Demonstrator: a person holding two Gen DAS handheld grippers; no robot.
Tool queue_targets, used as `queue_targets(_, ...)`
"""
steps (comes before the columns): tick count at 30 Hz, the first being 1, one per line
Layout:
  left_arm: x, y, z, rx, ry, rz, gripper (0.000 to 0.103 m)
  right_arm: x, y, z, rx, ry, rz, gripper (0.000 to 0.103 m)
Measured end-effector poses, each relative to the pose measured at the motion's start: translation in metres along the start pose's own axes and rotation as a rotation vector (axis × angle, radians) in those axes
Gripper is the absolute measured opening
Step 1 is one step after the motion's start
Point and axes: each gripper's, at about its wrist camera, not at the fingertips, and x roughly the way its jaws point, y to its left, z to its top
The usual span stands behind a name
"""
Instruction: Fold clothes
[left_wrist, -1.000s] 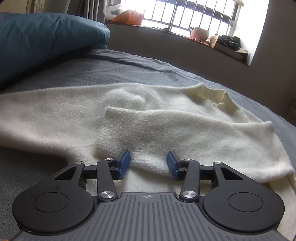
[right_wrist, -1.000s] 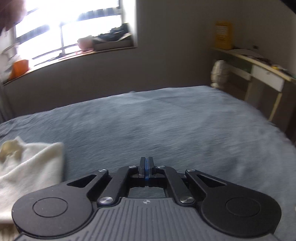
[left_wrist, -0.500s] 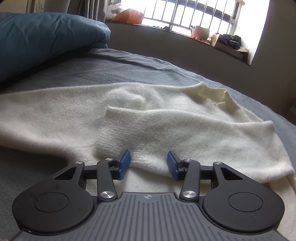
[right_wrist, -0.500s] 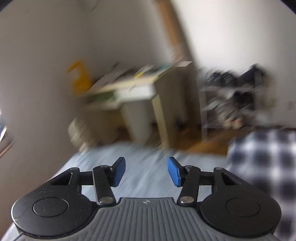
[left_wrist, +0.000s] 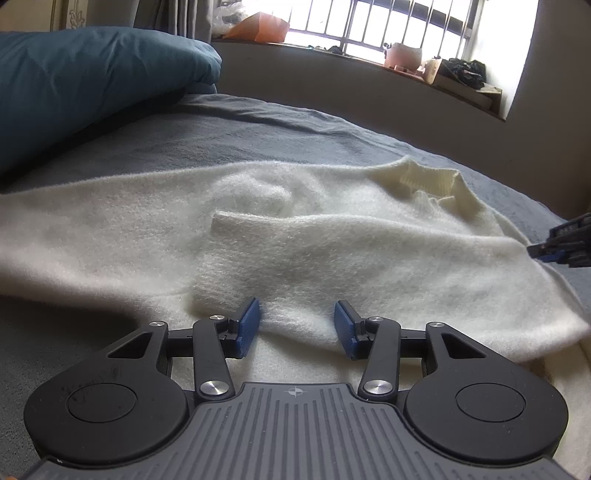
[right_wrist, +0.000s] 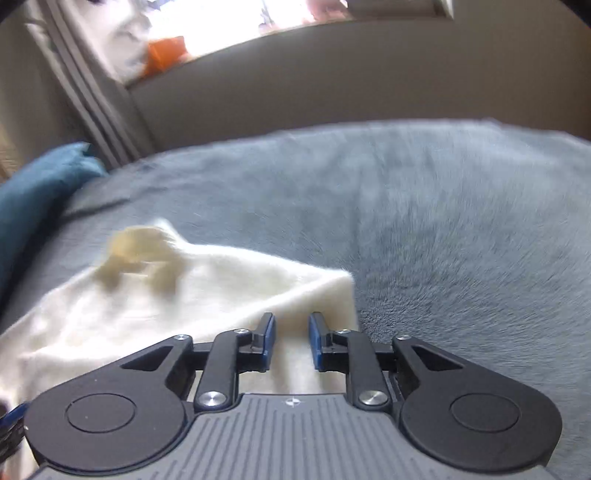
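Note:
A cream knit sweater (left_wrist: 332, 251) lies spread on the grey bed cover (left_wrist: 258, 133), its ribbed collar (left_wrist: 428, 181) at the far right and one sleeve folded across the body. My left gripper (left_wrist: 295, 326) hovers open at the near edge of that folded sleeve, with fabric showing between its blue pads. My right gripper (right_wrist: 291, 338) is over the sweater's (right_wrist: 207, 291) right-hand corner; its jaws are closing, cream fabric shows in the gap, and the pads stand apart. Its tip (left_wrist: 550, 253) shows at the right edge of the left wrist view.
A teal pillow (left_wrist: 92, 81) lies at the back left of the bed. Behind the bed runs a low wall with a barred window and a sill (left_wrist: 369, 62) that holds pots and an orange bag (left_wrist: 258, 26). Grey cover (right_wrist: 443, 221) stretches right of the sweater.
The right gripper swung away toward a desk and shelves, then back down onto the sweater's right corner; its jaws went from shut to wide to narrower. The left gripper has not moved.

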Motion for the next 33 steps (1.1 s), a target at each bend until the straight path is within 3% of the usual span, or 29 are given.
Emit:
queue_targets(3,0.000,0.002,0.002,0.002,0.010,-0.011,0.046,0.008,-0.009,0.009,0.063,-0.055,0.011,0.016)
queue_targets(6,0.000,0.003,0.003,0.009,0.018,-0.024,0.046,-0.013,-0.028,0.019,0.182,-0.085,0.006,0.017)
queue_targets(9,0.000,0.005,0.004,0.006,0.025,-0.034,0.046,-0.053,-0.040,0.011,0.226,-0.041,0.059,0.018)
queue_targets(13,0.001,0.006,0.004,0.013,0.025,-0.042,0.046,-0.100,-0.018,-0.020,0.136,0.074,0.140,0.018)
queue_targets(16,0.000,0.007,0.003,0.007,0.024,-0.046,0.046,-0.098,0.009,-0.048,0.006,0.127,0.086,0.018)
queue_targets(19,-0.002,0.008,0.010,0.002,0.049,-0.050,0.046,-0.075,0.023,-0.071,-0.035,0.174,-0.019,0.017)
queue_targets(23,-0.029,0.031,0.022,-0.085,0.017,-0.028,0.049,-0.099,0.063,-0.076,-0.079,0.063,-0.038,0.018)
queue_targets(28,-0.061,0.097,0.019,-0.232,-0.039,0.065,0.052,-0.112,0.136,-0.092,-0.260,-0.029,0.052,0.018)
queue_targets(33,-0.072,0.181,0.019,-0.386,-0.051,0.264,0.053,-0.083,0.207,-0.111,-0.403,-0.039,0.175,0.018)
